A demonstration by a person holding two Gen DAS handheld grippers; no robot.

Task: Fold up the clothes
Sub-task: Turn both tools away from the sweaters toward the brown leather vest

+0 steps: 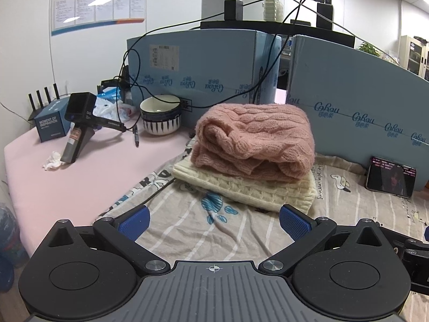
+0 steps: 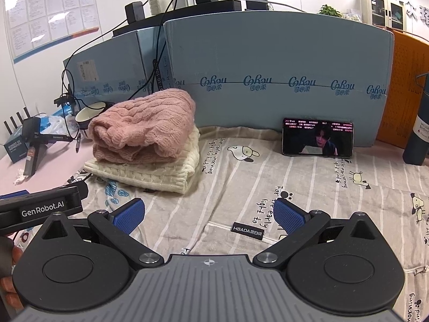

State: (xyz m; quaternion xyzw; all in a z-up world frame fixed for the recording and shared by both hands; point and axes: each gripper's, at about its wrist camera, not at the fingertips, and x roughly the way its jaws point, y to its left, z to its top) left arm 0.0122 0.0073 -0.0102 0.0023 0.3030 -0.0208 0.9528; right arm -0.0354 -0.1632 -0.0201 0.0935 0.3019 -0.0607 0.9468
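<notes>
A folded pink knit sweater [image 1: 254, 139] lies on top of a folded cream knit sweater [image 1: 241, 187], stacked on a striped cartoon-print cloth [image 1: 187, 225]. The stack also shows in the right wrist view, pink sweater [image 2: 142, 126] over cream sweater [image 2: 150, 171], at the left. My left gripper [image 1: 214, 221] is open and empty, a short way in front of the stack. My right gripper [image 2: 209, 214] is open and empty over the cloth [image 2: 308, 182], to the right of the stack. The left gripper's body [image 2: 43, 206] shows at the left edge.
Blue cardboard boxes [image 1: 203, 67] wall the back. A phone [image 2: 317, 141] playing video leans on them. A striped bowl [image 1: 161, 118], a handheld device [image 1: 80, 123], a pen, a blue box and a router sit on the pink table [image 1: 80, 177] at left. A dark bottle [image 2: 418, 131] stands at right.
</notes>
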